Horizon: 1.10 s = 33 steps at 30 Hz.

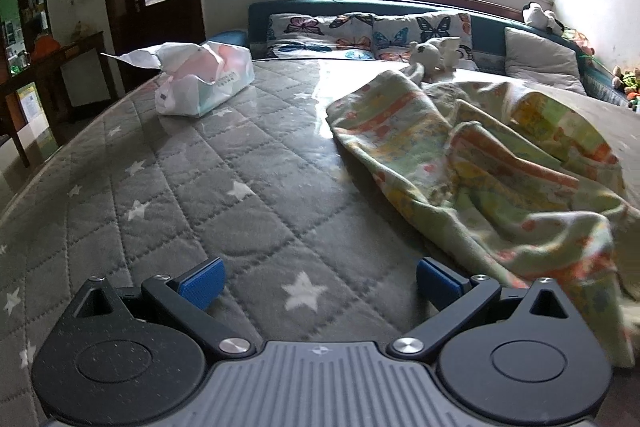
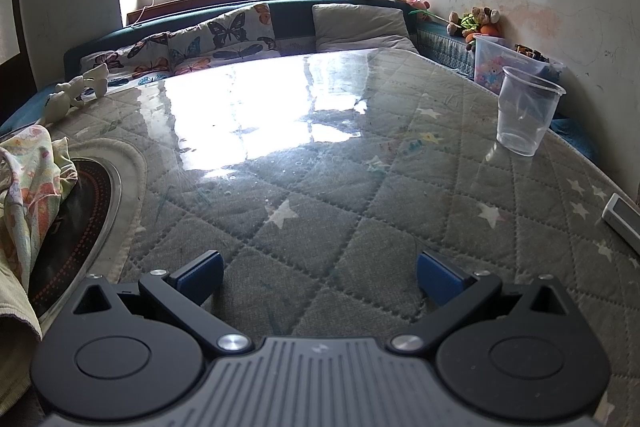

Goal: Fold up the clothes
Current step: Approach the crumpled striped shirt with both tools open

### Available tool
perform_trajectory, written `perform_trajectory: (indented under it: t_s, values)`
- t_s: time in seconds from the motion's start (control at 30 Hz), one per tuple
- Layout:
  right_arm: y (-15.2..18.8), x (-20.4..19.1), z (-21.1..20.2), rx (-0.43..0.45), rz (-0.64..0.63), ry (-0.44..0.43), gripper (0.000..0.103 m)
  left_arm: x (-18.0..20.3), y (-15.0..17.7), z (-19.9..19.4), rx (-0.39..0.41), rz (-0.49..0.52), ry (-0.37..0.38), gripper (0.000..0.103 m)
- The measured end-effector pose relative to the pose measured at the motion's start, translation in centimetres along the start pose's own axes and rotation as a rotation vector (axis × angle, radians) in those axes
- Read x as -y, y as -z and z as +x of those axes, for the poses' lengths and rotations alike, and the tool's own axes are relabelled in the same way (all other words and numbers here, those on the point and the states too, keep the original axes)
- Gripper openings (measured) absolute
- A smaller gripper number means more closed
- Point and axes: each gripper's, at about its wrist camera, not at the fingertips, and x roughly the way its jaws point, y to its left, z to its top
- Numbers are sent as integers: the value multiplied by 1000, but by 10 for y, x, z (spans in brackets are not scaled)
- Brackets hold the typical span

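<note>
Left wrist view has the left gripper point(image 1: 320, 283) tilted down over a grey quilted, star-printed table cover point(image 1: 192, 187), its blue pads spread wide with nothing between them. To its right lies a crumpled green-and-orange patterned garment point(image 1: 500, 171); a tissue pack point(image 1: 204, 83) sits far left. Right wrist view shows the right gripper point(image 2: 320, 281) equally spread and empty, the garment at the left edge, a clear plastic cup point(image 2: 526, 111) far right.

Garment point(image 1: 492, 167): pale green cloth w/ orange, yellow & pink print, unfolded, crumpled in loose ridges & folds. Lies flat-ish on the grey star-quilted table cover point(image 1: 224, 195), right of the tissue pack point(image 1: 204, 83), well apart from it. In right wrist view its edge point(image 2: 28, 187) drapes over a round black inset.
</note>
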Motion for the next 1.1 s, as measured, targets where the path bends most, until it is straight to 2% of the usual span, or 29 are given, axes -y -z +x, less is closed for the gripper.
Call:
perform_trajectory:
  t_s: [0.27, 0.57, 1.1]
  values:
    - [3, -1, -6, 7, -3, -13, 103, 15, 10, -17, -32, 25, 39, 103]
    - [16, -20, -28, 4, -61, -44, 103, 20, 15, -26, -70, 27, 46, 103]
    - [34, -59, -80, 21, -108, -184, 101, 31, 26, -41, -85, 60, 52, 103]
